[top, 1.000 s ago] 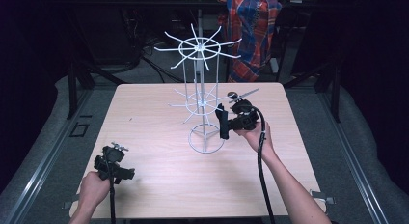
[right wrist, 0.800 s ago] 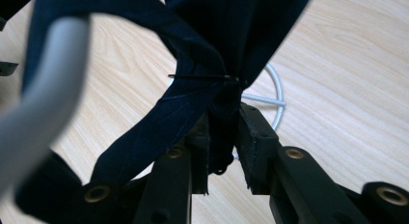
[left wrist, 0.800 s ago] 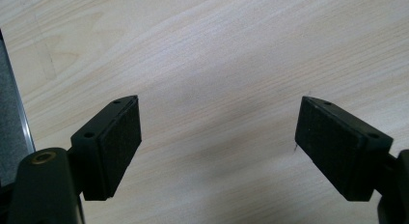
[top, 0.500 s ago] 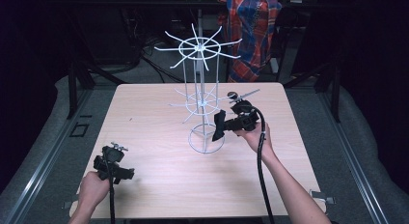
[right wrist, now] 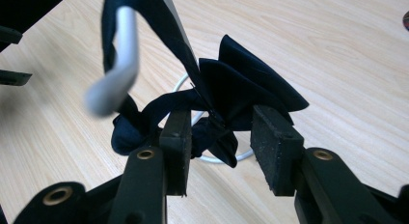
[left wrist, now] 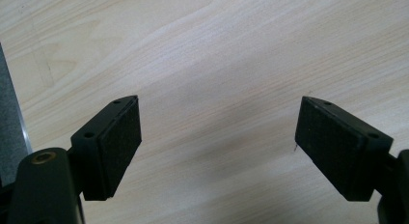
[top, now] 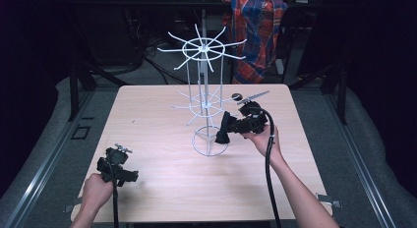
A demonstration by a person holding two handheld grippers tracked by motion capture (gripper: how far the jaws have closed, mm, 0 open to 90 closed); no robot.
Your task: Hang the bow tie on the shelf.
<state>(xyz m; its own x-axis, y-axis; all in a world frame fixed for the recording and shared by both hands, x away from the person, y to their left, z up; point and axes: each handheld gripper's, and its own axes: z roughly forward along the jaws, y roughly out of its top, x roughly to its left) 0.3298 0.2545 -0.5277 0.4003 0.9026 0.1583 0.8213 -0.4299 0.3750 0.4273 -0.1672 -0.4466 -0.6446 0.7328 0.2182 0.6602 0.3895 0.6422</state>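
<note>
Pale wood surface [top: 157,115] with a white wire rack [top: 203,90] standing near its middle: 2 tiers of radiating hooks on a thin post, round ring base [top: 209,144] flat on the wood.

Left gripper [top: 117,164] held low at the near left corner, well apart from the rack. In the left gripper view [left wrist: 217,137], fingers [left wrist: 120,132] spread wide, released, with bare wood grain between the pads and a strip of grey floor at the left edge.

Right gripper [top: 231,127] held just to the right of the rack, pointing left toward the post, hovering above the ring base, cable trailing back along the forearm. At its tip, a dark bow [top: 222,134] (navy cloth, gathered at a knot with flared wings). In the right gripper view [right wrist: 219,137], the bow [right wrist: 251,84] sitting between and just beyond the 2 fingers [right wrist: 176,147], its knot in the gap and against the left pad, 1 wing overlapping the top of the right pad. Dark strap of the bow running up and looped over a white hook [right wrist: 120,55], blurred and close to the camera. Part of the ring base [right wrist: 212,159] visible through the gap below the cloth. Fingers partly apart; pinching the cloth or merely flanking it, impossible to tell.

Beyond the rack on the far right of the surface, a small dark item [top: 236,96] and a thin silver piece [top: 254,95], too small to identify.
</note>
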